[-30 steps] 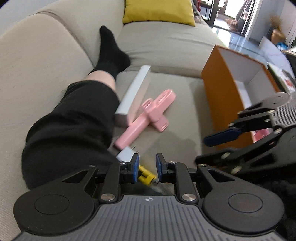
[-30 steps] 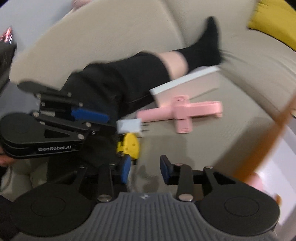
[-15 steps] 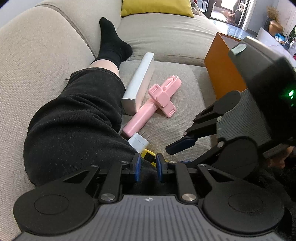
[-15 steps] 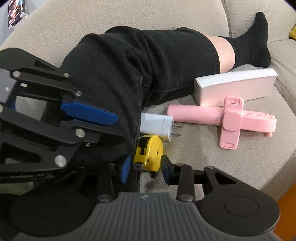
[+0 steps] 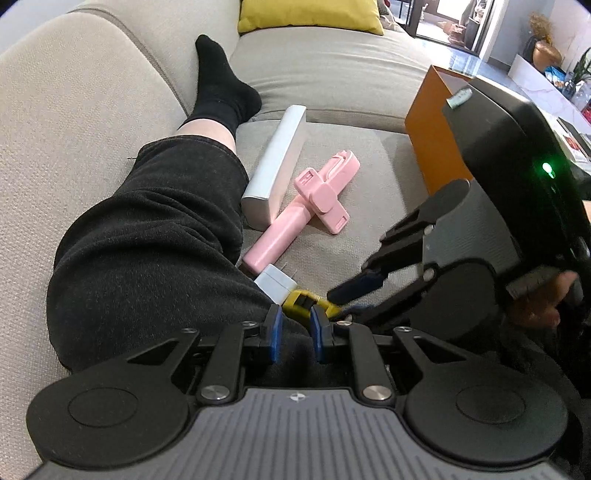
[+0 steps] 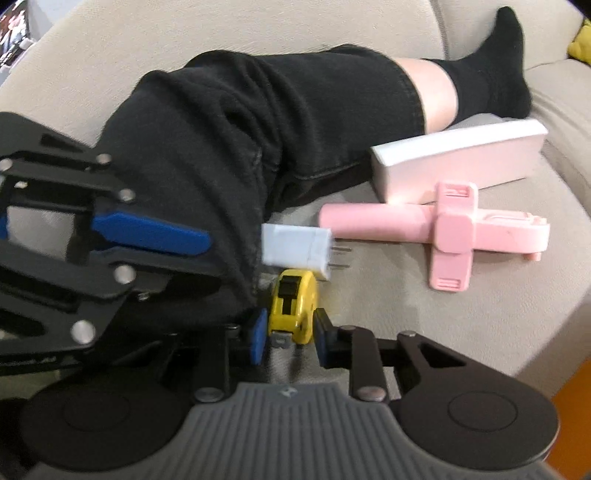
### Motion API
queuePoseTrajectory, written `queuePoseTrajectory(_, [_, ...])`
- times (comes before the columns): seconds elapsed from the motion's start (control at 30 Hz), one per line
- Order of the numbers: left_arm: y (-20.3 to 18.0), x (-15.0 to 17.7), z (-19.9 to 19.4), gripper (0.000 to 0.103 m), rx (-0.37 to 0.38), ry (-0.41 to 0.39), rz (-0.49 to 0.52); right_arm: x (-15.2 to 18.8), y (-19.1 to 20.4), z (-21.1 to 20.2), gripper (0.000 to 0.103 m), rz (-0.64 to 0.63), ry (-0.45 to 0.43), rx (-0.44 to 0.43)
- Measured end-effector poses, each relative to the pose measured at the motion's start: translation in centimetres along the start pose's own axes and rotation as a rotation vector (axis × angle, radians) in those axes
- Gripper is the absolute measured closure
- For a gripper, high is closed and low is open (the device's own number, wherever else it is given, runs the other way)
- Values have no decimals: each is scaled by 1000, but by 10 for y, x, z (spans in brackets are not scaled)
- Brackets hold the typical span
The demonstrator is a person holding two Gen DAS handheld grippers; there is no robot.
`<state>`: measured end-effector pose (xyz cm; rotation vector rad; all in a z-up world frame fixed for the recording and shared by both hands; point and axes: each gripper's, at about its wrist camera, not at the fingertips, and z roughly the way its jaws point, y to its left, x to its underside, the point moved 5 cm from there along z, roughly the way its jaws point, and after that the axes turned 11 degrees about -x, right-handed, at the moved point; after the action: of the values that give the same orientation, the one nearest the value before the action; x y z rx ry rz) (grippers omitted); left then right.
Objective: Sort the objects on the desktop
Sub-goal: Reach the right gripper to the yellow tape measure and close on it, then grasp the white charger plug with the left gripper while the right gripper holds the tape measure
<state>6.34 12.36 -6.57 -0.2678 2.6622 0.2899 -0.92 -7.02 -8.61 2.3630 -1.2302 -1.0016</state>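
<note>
A yellow tape measure (image 6: 292, 308) lies on the beige sofa seat, also in the left wrist view (image 5: 303, 303). My right gripper (image 6: 290, 336) is open with its jaws on either side of the tape measure, not closed on it. A white charger plug (image 6: 295, 250) lies just beyond it, against the black trouser leg. A pink selfie stick (image 6: 436, 227) and a silver box (image 6: 458, 160) lie further off. My left gripper (image 5: 294, 335) is open and empty above the leg, with the right gripper (image 5: 354, 291) beside it.
A person's leg in black trousers (image 5: 147, 240) and black sock (image 5: 221, 85) lies along the sofa at the left. An orange open box (image 5: 432, 129) stands at the right. A yellow cushion (image 5: 306, 14) lies at the back.
My right gripper has swung in from the orange box and moved forward, so that the yellow tape measure now sits between its jaws. The left gripper has stayed over the leg.
</note>
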Motion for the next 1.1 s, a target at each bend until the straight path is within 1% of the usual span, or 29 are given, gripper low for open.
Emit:
queuePoseTrajectory(0.1, [-1,1,0,83,-1,-1,4,-3,-2,2,72,10,-11,8])
queuePoseTrajectory(0.17, [0,0,1,84,-7,1,0,-5,-1,6,75,8,-12,2])
queuePoseTrajectory(0.2, [0,0,1,84,-5,3,-2,-5,-2,8,80,16,-7,-2])
queuePoseTrajectory(0.3, [-1,-1,3,84,2,2,10,-2,-6,4,81,58,-13,-21])
queuePoseTrajectory(0.4, [-10,-2,6,84,-11,-6,94,2,-11,-13,82,74,-26,-3])
queuePoseTrajectory(0.5, [-21,-6,14,82,-24,-13,192,8,-19,-33,82,82,-32,40])
queuePoseTrajectory(0.57, [-28,-10,21,75,-45,-10,264,11,-23,-43,82,91,-35,57])
queuePoseTrajectory(0.6, [-32,-12,25,69,-62,-6,303,13,-25,-47,82,98,-36,57])
queuePoseTrajectory(0.67, [-39,-16,35,59,-95,9,383,17,-27,-53,82,106,-36,58])
queuePoseTrajectory(0.7, [-42,-18,40,50,-108,20,417,19,-28,-56,82,107,-38,56])
queuePoseTrajectory(0.73, [-45,-20,46,49,-125,33,453,17,-33,-56,82,107,-40,56])
queuePoseTrajectory(0.83, [-50,-25,65,48,-160,99,532,21,-35,-55,82,114,-47,51])
queuePoseTrajectory(1.03, [-51,-24,109,48,-212,285,629,30,-37,-56,82,126,-59,51])
queuePoseTrajectory(1.1, [-51,-20,120,48,-236,316,656,32,-38,-55,81,129,-62,49])
